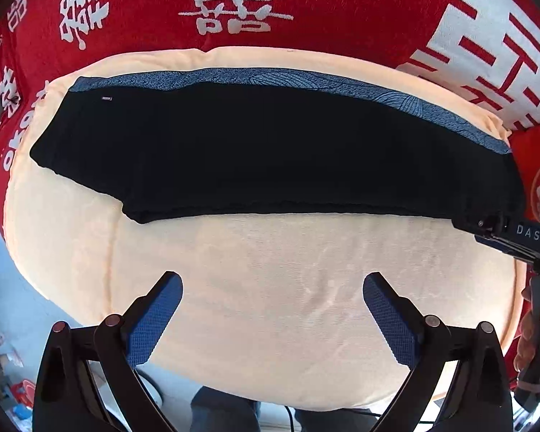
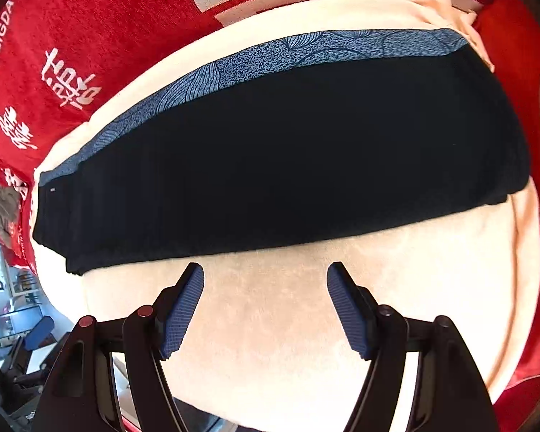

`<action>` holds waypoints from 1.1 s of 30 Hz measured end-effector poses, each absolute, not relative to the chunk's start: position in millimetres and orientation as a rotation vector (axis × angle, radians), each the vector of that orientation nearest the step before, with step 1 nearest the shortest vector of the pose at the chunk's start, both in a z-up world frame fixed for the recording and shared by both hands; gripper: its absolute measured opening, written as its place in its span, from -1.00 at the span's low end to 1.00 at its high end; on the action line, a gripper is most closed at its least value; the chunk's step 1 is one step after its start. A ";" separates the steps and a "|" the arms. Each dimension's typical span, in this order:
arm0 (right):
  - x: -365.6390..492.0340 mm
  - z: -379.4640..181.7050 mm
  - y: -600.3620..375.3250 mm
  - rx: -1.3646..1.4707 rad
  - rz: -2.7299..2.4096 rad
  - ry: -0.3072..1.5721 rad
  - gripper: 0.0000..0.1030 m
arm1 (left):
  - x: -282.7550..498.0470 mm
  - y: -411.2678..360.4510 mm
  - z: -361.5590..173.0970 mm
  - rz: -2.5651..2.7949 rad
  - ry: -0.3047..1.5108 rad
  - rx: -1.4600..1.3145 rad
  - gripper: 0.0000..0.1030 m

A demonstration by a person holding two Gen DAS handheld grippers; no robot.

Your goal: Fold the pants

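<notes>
Seen from two cameras looking down along hand-held grippers, a pair of dark navy, almost black soft-fabric pants (image 1: pixel 270 151) lies folded lengthwise into one long band across a pale peach plush cushion (image 1: pixel 288 280), filling the middle of both views from nine o'clock to three o'clock. A strip of blue leaf-patterned cloth (image 1: pixel 306 81) peeks out along the far edge of the pants, toward twelve o'clock; whether it is part of the garment or a separate piece under it cannot be told. The left gripper (image 1: pixel 273 297), with black arms and blue ribbed pads, hangs at six o'clock with its jaws wide apart over bare cushion, holding nothing. The right gripper (image 2: pixel 265 286) is built the same and also has its jaws spread and empty, its tips just short of the near hem of the pants. Judging by this, the lengthwise fold looks done and a crosswise fold comes next: each gripper would best pinch all layers at one end, near the corners, lift low, and carry that end evenly over to the other so the edges line up. The layered fabric may slip apart if only the top layer is caught. A red blanket with white characters (image 1: pixel 144 7) surrounds the cushion, beyond twelve o'clock. At three o'clock in the left view the other tool and a person's fingers intrude at the edge, so the two grippers work close together there.
</notes>
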State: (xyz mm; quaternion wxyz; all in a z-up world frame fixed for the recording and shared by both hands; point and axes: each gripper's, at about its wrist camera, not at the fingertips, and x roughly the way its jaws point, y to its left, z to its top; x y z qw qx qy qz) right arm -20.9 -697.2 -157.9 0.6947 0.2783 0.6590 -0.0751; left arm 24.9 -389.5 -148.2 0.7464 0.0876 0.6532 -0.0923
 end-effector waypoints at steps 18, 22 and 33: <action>17.1 -154.9 -679.9 0.636 -0.067 1.510 0.45 | 28.2 -350.5 -146.5 -0.055 1.442 0.051 0.96; 15.6 -155.2 -685.5 0.654 -0.070 1.499 0.45 | 34.9 -352.0 -146.6 -0.054 1.436 0.066 0.96; -3.8 -162.6 -708.5 0.724 -0.128 1.494 0.45 | 34.0 -379.3 -146.6 -0.117 1.436 0.127 0.96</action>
